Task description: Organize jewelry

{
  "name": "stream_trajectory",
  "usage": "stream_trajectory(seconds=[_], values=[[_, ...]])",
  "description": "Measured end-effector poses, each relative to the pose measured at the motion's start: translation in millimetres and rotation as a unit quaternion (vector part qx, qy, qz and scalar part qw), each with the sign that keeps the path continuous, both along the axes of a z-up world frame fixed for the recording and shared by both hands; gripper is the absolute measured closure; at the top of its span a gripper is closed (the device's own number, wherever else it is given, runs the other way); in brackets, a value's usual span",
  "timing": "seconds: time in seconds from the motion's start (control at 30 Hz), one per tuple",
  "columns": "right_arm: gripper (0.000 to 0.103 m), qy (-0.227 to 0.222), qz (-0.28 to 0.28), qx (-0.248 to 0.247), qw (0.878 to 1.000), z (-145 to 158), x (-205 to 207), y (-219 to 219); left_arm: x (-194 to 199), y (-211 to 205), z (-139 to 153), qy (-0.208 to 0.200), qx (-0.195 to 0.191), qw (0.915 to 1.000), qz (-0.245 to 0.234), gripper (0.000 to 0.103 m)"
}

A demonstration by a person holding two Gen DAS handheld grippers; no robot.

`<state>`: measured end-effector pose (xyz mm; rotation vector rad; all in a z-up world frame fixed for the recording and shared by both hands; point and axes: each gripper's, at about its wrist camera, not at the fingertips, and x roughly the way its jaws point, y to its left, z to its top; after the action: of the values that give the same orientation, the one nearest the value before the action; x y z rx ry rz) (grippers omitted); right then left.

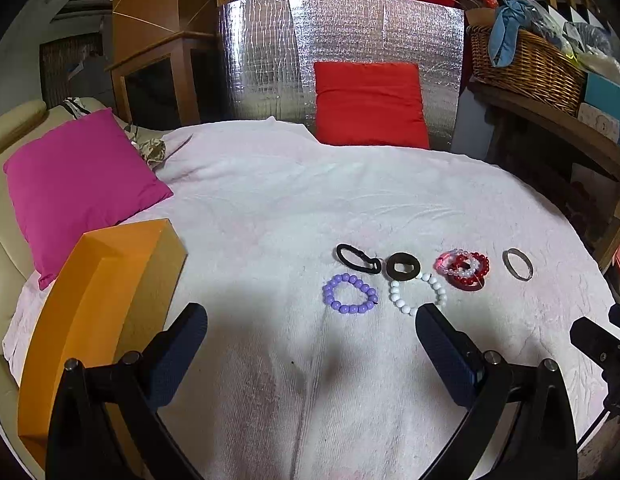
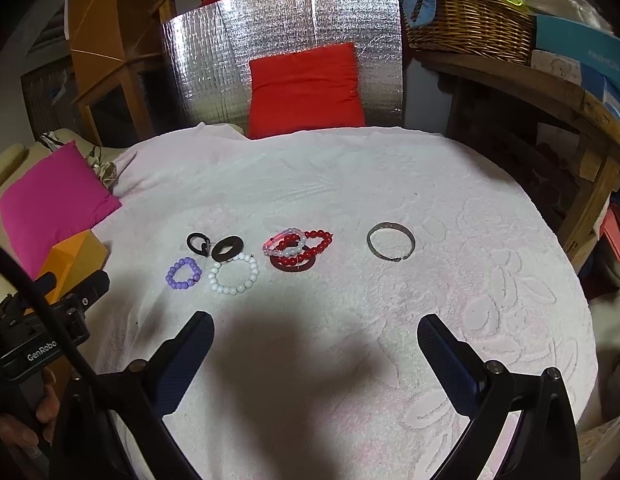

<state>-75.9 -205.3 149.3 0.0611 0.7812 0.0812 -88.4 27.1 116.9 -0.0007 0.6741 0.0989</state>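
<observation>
orange box: rectangular orange cardboard box (image 1: 98,312) sits way over on the left edge of the towel, around 9 o'clock from the jewelry, well apart from it

left gripper: left gripper (image 1: 311,316) hangs over the pale pink textured towel (image 1: 270,200), fingers spread wide, nothing between them

purple bracelet: purple round-bead bracelet (image 1: 351,294) lies flat, leftmost of the front row

black loop: thin black elastic hair-tie loop (image 1: 355,258) at about 12 o'clock from the purple one, just beside it

black ring: flat black disc-shaped ring (image 1: 402,267) touches the loop's right end and overlaps the top of the white one

white bracelet: white round-bead bracelet (image 1: 417,294) at 3 o'clock from the purple, near it, tight against the left gripper's right fingertip in the left wrist view

red pile: a heap of red beaded bracelets with a pink-and-clear beaded one (image 2: 298,250) all tangled, can't tell how many

metal bangle: plain grey metal bangle (image 2: 391,241) off alone at 3 o'clock from the pile, apart from everything

right gripper: right gripper (image 2: 315,330) also spread wide and empty, hovering nearer than the row
</observation>
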Motion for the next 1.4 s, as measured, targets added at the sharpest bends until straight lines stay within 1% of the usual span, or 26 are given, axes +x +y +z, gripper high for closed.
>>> stream_trajectory(seconds=[0.53,0.9,1.1,1.23,1.27,1.33,1.4], values=[[0.0,-0.001,-0.004,-0.002,1.0,0,0,-3,2,-7,-2,0.003,0.004,1.0,-0.003,0.0],[0.0,0.003,-0.013,-0.004,1.0,-1,5,-11,12,-13,-9,0.016,0.006,0.9998,-0.002,0.0],[0.0,0.019,-0.028,-0.003,0.999,-7,23,-25,31,-10,-22,0.038,0.012,0.9992,0.006,0.0],[0.0,0.026,-0.04,-0.013,0.999,-14,46,-42,54,1,-39,0.07,0.009,0.9974,0.015,0.0],[0.0,0.029,-0.043,-0.01,0.999,-17,55,-52,58,4,-43,0.076,0.007,0.9969,0.017,0.0],[0.005,0.037,-0.051,-0.005,0.998,-25,67,-67,68,11,-50,0.089,-0.004,0.9958,0.021,0.0],[0.014,0.057,-0.066,0.015,0.996,-38,82,-86,74,16,-55,0.094,-0.016,0.9952,0.025,0.0]])
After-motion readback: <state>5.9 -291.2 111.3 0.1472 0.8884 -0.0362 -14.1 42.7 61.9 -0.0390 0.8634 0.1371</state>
